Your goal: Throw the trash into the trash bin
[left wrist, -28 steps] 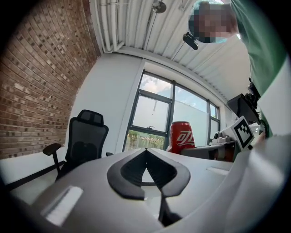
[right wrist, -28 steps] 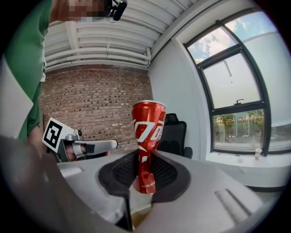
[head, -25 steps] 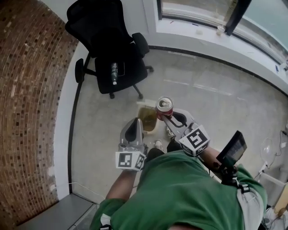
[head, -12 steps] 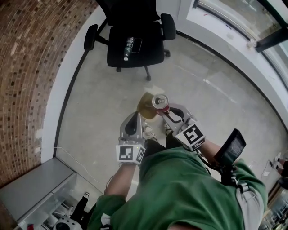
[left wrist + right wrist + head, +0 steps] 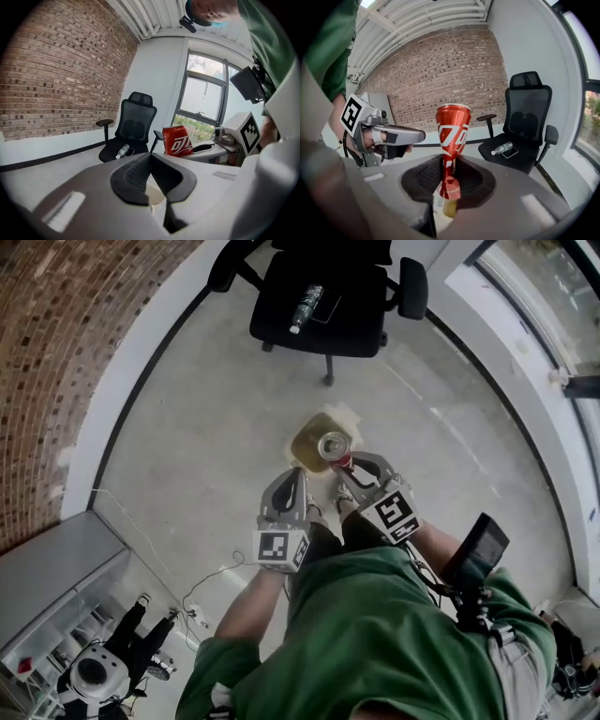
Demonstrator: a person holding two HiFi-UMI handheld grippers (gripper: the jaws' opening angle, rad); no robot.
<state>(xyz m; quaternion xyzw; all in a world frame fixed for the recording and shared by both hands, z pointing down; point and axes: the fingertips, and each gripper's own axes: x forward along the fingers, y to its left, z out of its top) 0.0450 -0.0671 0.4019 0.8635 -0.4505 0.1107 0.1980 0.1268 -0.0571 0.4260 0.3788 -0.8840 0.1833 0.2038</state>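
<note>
A red soda can point(image 5: 333, 445), crushed at its lower end, stands upright in my right gripper point(image 5: 346, 463), which is shut on it. In the head view the can hangs directly over the trash bin point(image 5: 304, 440), a small bin with a tan liner on the floor. The right gripper view shows the can point(image 5: 452, 132) pinched between the pads, with the bin point(image 5: 449, 206) below the jaws. My left gripper point(image 5: 292, 480) is shut and empty, just left of the can and near the bin's edge. The left gripper view has the can point(image 5: 177, 139) to its right.
A black office chair point(image 5: 323, 298) stands beyond the bin with a plastic bottle point(image 5: 306, 304) and a phone on its seat. A brick wall point(image 5: 66, 352) curves along the left and windows run along the right. A grey cabinet point(image 5: 52, 563) and a floor cable point(image 5: 206, 589) lie lower left.
The right gripper has carried the can from beside the bin to over its opening. The head view has tipped, so the chair now sits higher in frame. The left gripper stayed shut.
</note>
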